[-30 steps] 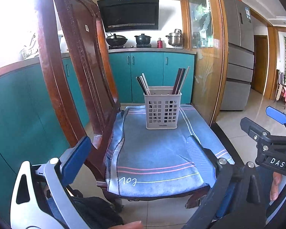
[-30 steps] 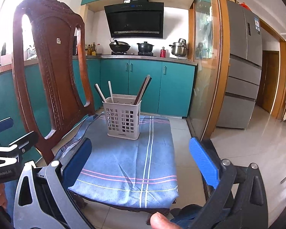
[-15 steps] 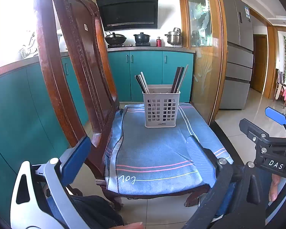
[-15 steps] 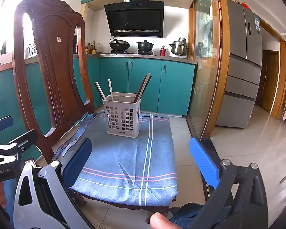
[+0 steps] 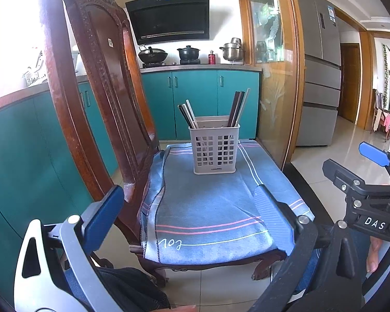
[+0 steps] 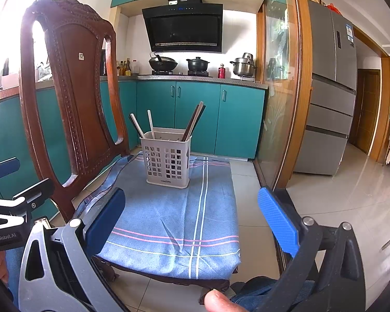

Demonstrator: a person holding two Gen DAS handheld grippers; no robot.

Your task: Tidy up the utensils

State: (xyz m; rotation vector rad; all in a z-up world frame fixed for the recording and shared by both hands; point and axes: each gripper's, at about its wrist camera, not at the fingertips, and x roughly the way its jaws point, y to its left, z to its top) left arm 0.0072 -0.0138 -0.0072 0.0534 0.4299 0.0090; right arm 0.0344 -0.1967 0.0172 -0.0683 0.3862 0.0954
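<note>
Chopsticks point(image 5: 238, 108), dark and pale, stand in 2 leaning bunches inside our grey slotted plastic caddy point(image 6: 167, 160) on the blue striped cloth point(image 5: 210, 208), both tongs, left gripper point(image 5: 187, 215) and right gripper point(image 6: 192, 221), spread and empty, well apart from it, so sorting looks either finished or pending.

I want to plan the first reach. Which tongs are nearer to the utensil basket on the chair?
Neither clearly; too close to call. The left tongs and the right tongs both hang open before the chair's front edge, well short of the utensil basket.
</note>
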